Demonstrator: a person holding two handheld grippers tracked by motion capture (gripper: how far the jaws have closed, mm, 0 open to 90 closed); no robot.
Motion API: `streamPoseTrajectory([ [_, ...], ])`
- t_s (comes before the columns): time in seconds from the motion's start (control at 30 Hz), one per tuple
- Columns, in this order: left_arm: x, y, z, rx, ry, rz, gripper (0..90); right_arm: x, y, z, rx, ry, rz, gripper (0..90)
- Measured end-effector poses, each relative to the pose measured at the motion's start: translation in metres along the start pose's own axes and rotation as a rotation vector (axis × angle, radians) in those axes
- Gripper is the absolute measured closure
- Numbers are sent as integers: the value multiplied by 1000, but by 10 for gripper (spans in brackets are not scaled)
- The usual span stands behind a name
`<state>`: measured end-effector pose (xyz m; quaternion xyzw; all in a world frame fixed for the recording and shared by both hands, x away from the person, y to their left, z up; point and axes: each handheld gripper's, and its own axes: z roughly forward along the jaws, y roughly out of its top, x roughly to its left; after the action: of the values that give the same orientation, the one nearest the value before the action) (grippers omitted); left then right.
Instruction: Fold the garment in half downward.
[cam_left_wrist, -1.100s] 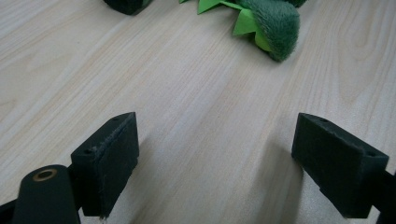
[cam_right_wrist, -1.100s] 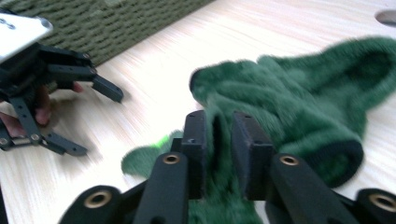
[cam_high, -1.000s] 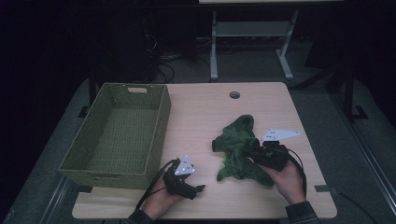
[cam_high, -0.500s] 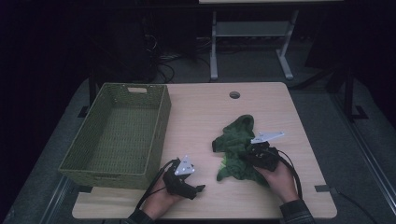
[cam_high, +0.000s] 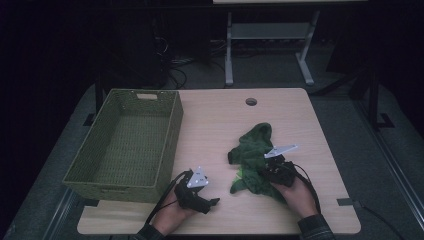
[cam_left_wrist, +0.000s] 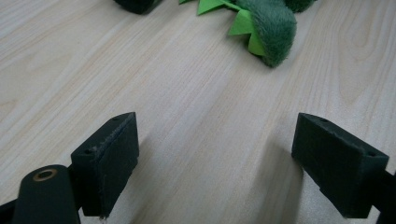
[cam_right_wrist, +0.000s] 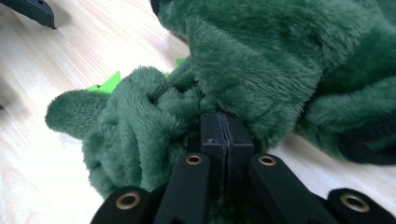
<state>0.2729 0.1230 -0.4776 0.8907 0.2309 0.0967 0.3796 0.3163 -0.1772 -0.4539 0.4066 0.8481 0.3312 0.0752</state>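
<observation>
From above, my table (cam_high: 280, 120) sits in a pool of soft light while the room behind it falls almost black; the picture is dim, grainy and a little soft. No glare on the wood. My left gripper (cam_left_wrist: 215, 163) throws faint, blurred shadows onto bright, evenly lit tabletop, and its near pads look slightly unsharp. Beside my right gripper (cam_right_wrist: 226, 135) the green plush (cam_right_wrist: 261, 60) is well lit, with dark folds and soft focus at the edges.
</observation>
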Motion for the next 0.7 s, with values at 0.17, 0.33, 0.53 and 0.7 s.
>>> streamPoseTrajectory([
  [0.17,0,1,1,1,3,0,143,11,5,9,-7,-11,-98,893],
  [0.33,0,1,1,1,3,0,143,13,6,12,-30,-6,-109,873],
  [0.53,0,1,1,1,4,1,143,5,4,-14,-115,28,-57,715],
  [0.7,0,1,1,1,2,-4,143,-2,-9,-35,-158,16,-42,679],
])
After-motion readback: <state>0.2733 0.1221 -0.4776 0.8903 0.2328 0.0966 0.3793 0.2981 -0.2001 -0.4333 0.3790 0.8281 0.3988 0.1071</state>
